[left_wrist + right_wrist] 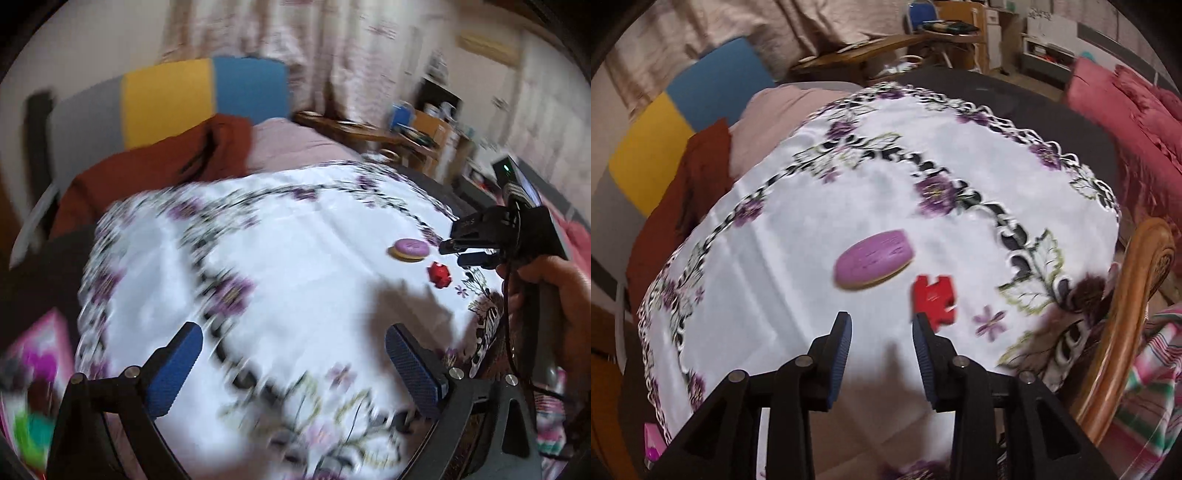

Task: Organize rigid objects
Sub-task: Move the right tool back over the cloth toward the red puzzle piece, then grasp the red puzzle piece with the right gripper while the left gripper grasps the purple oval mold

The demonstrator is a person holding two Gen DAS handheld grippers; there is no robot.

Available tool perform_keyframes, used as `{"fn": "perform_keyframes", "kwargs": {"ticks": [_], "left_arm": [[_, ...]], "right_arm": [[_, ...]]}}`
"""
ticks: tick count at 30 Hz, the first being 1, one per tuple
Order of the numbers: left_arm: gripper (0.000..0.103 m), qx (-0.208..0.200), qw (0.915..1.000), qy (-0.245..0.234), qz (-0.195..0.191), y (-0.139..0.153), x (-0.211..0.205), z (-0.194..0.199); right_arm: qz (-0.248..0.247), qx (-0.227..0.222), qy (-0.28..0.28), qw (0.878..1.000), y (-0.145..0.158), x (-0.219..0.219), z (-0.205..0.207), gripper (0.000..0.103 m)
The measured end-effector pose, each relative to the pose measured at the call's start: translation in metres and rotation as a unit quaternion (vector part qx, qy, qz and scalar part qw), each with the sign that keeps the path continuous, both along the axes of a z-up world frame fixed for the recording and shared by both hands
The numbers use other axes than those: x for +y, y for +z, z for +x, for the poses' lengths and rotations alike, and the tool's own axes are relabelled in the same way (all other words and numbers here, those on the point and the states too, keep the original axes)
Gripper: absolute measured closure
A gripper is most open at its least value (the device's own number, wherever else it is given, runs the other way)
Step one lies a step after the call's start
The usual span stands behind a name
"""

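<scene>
On the white tablecloth with purple flowers (768, 266) lie a flat oval toy with a purple top and tan base (873, 258) and, just to its right, a red notched piece (932, 295). My right gripper (881, 319) hangs above the cloth just short of both, its jaws a little apart with nothing between them; the red piece sits past its right fingertip. The left wrist view shows the same oval toy (409, 250) and red piece (439, 275) far right, with the right gripper (456, 254) and a hand beside them. My left gripper (293, 330) is wide open over bare cloth.
A pink box (40, 350) lies off the table's left edge. A wooden chair back (1126, 314) stands at the table's right side, a pink sofa (1126, 110) behind it. A rust-red cloth (147, 166) and a cluttered desk (923, 33) lie beyond the far edge.
</scene>
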State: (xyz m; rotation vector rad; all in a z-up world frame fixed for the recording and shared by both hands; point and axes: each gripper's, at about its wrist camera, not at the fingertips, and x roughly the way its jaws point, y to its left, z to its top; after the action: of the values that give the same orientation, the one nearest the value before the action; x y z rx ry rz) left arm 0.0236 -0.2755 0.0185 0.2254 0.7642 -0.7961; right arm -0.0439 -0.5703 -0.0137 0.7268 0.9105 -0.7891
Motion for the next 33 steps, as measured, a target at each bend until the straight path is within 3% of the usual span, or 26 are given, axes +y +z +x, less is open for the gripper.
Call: {"fn": "perform_keyframes", "kwargs": {"ticks": [5,10,15,18,25,27,32,33], "left_arm": [[0.003,-0.029,0.9946,-0.095,0.029,-0.002,-0.092,0.012],[0.003,-0.026,0.9848,-0.162,0.056,-0.019,-0.169,0.024],[0.003,-0.041,0.9651,-0.238,0.101,-0.041,-0.229,0.025],[0.003,-0.042,0.9523,-0.272,0.132,-0.056,-0.261,0.032],[0.005,-0.018,0.9330,-0.329,0.145,-0.072,-0.306,0.039],[0.023,0.001,0.9259,-0.347,0.149,-0.081,-0.317,0.040],[0.035,0.037,0.9200,-0.363,0.143,-0.100,-0.326,0.041],[0.045,0.031,0.9215,-0.364,0.133,-0.099,-0.325,0.040]], "right_arm": [[0.006,-0.005,-0.035,0.999,-0.001,-0.021,-0.012,0.063],[-0.008,-0.002,-0.077,0.997,-0.001,-0.036,-0.024,0.061],[-0.010,-0.010,-0.091,0.996,-0.001,-0.038,-0.025,0.059],[-0.017,-0.040,-0.108,0.993,0.002,-0.038,-0.032,0.059],[-0.033,-0.113,-0.141,0.983,0.011,-0.040,-0.052,0.061],[-0.035,-0.118,-0.142,0.982,0.012,-0.040,-0.053,0.061],[-0.038,-0.094,-0.140,0.985,0.010,-0.041,-0.047,0.060],[-0.037,-0.086,-0.137,0.986,0.009,-0.041,-0.045,0.059]]}}
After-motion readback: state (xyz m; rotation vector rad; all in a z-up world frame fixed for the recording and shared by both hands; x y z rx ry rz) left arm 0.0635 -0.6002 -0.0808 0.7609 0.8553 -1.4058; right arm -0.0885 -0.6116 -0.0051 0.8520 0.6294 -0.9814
